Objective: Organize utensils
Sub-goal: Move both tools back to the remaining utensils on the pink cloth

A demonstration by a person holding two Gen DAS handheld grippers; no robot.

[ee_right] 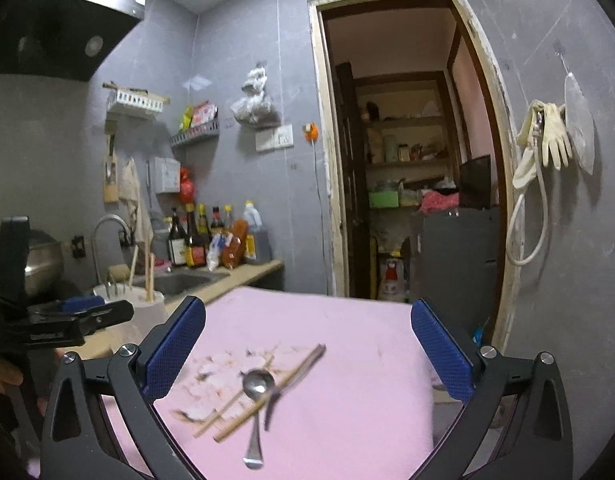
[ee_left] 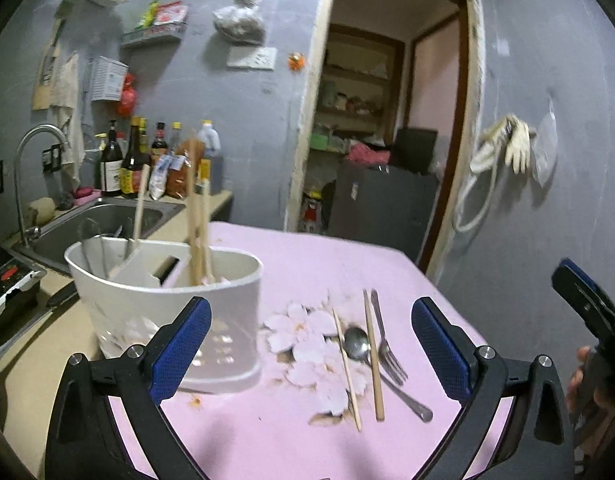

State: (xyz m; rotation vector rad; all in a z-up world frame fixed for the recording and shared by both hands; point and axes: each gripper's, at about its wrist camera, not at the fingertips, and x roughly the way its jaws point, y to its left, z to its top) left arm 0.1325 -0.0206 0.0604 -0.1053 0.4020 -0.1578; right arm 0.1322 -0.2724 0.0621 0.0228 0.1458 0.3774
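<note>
A white utensil holder stands at the left of the pink table and holds several chopsticks. On the table to its right lie a metal spoon, a fork and two wooden chopsticks. My left gripper is open and empty above the table, between holder and utensils. My right gripper is open and empty above the spoon, fork and chopsticks. The holder shows far left in the right wrist view.
A steel sink with a tap and several sauce bottles are on the counter left of the table. An open doorway is behind. The table's right edge drops off near the wall.
</note>
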